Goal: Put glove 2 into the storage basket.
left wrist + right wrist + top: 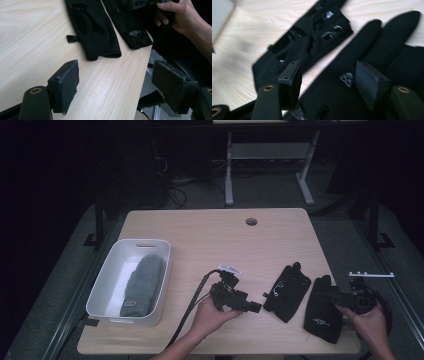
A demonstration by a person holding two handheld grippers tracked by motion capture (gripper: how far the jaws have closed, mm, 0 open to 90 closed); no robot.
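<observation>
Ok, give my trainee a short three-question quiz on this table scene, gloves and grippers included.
1. True or false: the grey knitted hat lies inside the white plastic bin.
2. How many black fabric gloves lie on the light wooden table?
3. Which gripper hangs over a glove: A the left gripper, or B the right gripper?

Key:
1. True.
2. Two: the left black glove and the right black glove, side by side.
3. B. It is open, with nothing gripped between its fingers.
</observation>
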